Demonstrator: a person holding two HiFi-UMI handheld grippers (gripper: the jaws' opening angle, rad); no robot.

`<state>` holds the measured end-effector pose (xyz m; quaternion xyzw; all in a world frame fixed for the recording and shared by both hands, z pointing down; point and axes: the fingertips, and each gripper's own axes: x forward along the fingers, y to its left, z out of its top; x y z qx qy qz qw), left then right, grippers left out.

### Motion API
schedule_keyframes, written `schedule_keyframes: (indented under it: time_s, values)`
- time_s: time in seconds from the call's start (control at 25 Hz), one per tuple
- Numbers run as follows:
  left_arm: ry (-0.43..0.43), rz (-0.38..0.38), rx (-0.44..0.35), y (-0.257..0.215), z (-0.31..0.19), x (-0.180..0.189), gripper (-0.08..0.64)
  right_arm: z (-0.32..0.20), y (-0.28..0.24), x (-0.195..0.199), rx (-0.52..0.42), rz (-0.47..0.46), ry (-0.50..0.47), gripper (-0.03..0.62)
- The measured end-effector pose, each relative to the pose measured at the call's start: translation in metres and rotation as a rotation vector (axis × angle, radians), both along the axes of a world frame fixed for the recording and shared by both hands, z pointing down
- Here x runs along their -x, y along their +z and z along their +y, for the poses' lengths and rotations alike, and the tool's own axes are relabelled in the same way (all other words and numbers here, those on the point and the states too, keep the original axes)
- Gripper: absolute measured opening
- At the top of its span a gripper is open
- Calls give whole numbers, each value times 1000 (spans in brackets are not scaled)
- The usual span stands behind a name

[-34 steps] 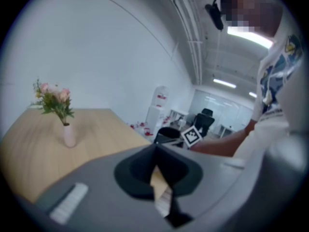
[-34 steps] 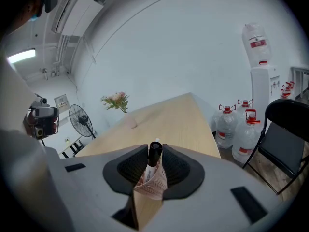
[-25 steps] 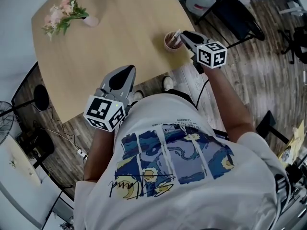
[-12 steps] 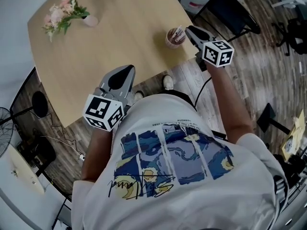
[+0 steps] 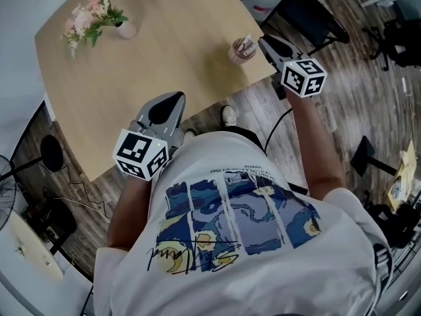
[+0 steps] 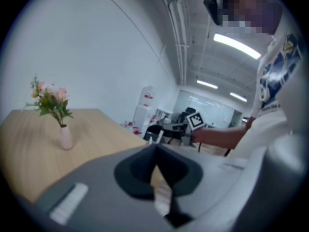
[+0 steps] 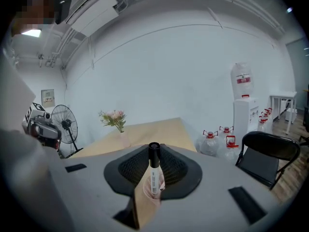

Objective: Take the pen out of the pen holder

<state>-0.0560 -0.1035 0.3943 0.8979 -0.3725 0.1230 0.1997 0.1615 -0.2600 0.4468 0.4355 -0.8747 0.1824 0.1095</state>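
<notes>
A small pinkish pen holder stands near the right edge of the wooden table. My right gripper reaches it from the right and is shut on a white pen with a black cap. In the right gripper view the pen stands upright between the jaws of the right gripper, with the holder just below it. My left gripper hovers over the table's near edge, shut, with nothing between its jaws. In its own view the left gripper points across the table.
A vase of pink flowers stands at the table's far left corner. A black folding chair sits behind the holder, on the wooden floor. Water bottles, a dispenser and a fan line the walls.
My right gripper has risen with the pen in its jaws, drawing it up out of the holder. The holder stays on the table. The left gripper has barely shifted in view.
</notes>
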Motion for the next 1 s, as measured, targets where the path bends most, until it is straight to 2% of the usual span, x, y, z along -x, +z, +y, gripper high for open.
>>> schedule_keyframes:
  time_s: [0.56,1.0]
  values:
    - [66,42,-20,2,24,35,9,52,-66,42,-102,55,10,61]
    - [118,57,-3,13,50,67,9,106,-98,90,-150,90,-1,61]
